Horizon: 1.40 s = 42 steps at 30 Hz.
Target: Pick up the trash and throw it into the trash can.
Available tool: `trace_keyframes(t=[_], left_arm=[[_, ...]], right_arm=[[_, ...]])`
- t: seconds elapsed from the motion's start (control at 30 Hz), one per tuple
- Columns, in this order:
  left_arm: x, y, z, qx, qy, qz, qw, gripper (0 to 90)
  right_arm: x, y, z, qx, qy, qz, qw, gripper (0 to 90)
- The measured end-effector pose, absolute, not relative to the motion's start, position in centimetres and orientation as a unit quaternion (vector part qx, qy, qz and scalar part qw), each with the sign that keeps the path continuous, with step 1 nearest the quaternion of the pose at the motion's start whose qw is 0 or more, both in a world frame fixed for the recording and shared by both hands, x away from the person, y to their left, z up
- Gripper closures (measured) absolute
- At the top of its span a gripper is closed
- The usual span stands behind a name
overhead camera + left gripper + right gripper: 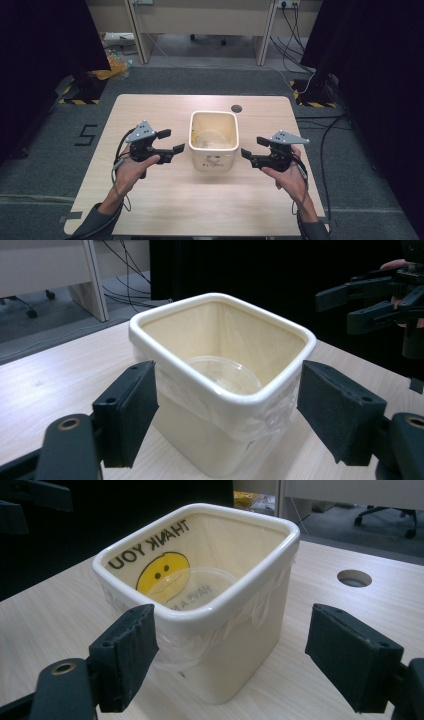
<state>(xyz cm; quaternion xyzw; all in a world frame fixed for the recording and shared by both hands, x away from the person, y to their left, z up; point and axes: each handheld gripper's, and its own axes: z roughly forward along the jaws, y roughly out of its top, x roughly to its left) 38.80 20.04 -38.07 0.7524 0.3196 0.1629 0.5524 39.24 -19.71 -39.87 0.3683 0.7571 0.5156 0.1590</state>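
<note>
I'm holding both tongs wide and empty, left tongs (167, 141) and right tongs (254, 148) flanking the lined bin (213, 140) sitting mid-counter (150, 200), toward the far edge. I'm guessing a rim grab: level approach, squeezing evenly, sparing the bag.

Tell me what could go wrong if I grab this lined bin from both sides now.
The bin looks light, so uneven pushes from the left gripper and right gripper could slide or tip it. The jaws might snag or tear the thin plastic liner bunched under the rim. A tilt could shift the clear container inside.
</note>
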Motion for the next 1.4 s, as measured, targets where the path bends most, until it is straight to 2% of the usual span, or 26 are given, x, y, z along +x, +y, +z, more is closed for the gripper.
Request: trace_keyframes(t=[0.6,1.4], left_arm=[[37.0,22.8,-41.5,0.741,0.344,0.158,0.555,22.0],[34.8,22.6,-45.6,0.761,0.329,0.148,0.539,15.2]], right_arm=[[37.8,-20.4,-41.3,0.380,0.749,0.515,0.174,20.2],[35.7,-20.3,-44.0,0.387,0.747,0.508,0.184,15.5]])
